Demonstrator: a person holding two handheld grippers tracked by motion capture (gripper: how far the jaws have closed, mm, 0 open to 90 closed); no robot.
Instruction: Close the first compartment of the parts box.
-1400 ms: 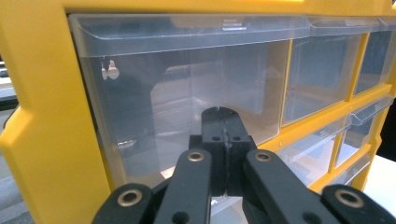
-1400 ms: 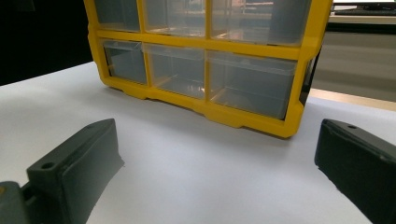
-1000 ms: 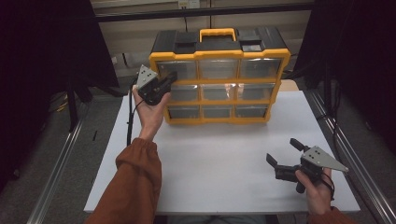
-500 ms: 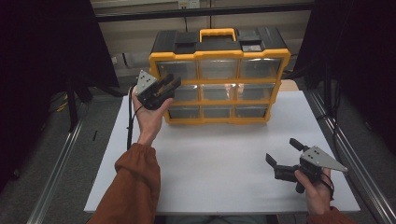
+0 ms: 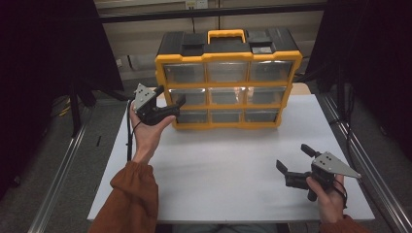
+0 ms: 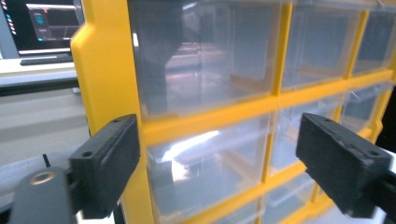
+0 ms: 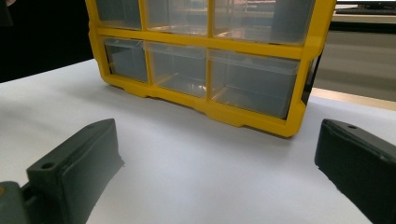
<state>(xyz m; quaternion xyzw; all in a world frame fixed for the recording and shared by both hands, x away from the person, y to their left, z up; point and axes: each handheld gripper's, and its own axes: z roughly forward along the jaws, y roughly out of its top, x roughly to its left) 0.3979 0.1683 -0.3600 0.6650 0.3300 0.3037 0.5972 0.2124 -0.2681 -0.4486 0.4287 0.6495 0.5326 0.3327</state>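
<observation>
Yellow drawer cabinet stands at far side of white table. Left hand-held gripper raised at cabinet's left edge, jaws apart, nothing between; contact w/ frame unclear. Right hand-held gripper low over table near right, jaws wide, empty.

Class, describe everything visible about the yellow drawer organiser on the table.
The yellow drawer organiser stands upright at the far side of the white table. Its frame looks like yellow plastic, with a black top and a yellow carry handle. Nine clear drawers sit in three rows, all shut. The open left gripper is near its left edge.
</observation>
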